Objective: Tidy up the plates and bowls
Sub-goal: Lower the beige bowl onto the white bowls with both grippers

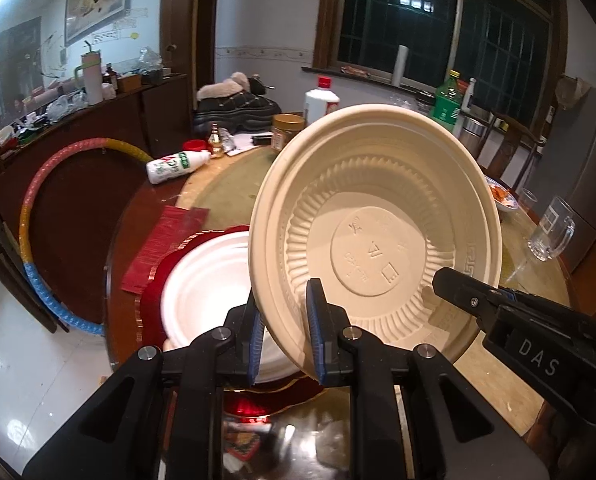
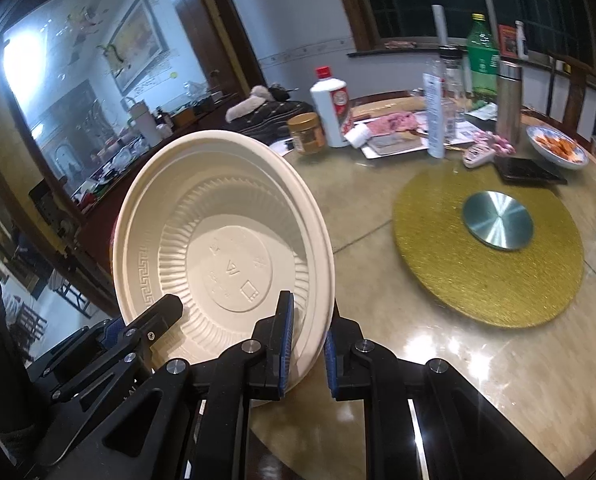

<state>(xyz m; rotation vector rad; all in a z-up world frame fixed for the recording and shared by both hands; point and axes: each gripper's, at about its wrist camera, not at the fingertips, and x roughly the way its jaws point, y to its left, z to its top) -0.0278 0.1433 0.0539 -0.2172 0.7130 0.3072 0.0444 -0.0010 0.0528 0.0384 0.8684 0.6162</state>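
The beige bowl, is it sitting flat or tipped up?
Tipped up: the beige bowl stands on edge, inside facing both cameras, left gripper and right gripper clamping its rim.

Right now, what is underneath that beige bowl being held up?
Under the lifted beige bowl sits a white bowl on a red scalloped plate. The beige bowl covers the white bowl's right side, so anything there is hidden.

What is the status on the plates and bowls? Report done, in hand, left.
Done: a white bowl already sits on the red plate at the table's edge. In hand: the beige bowl, tilted up off the table, is clamped at its rim by the left claw and the right claw. Left: setting the beige bowl down, probably into the white one. The food plate across the table is untouched.
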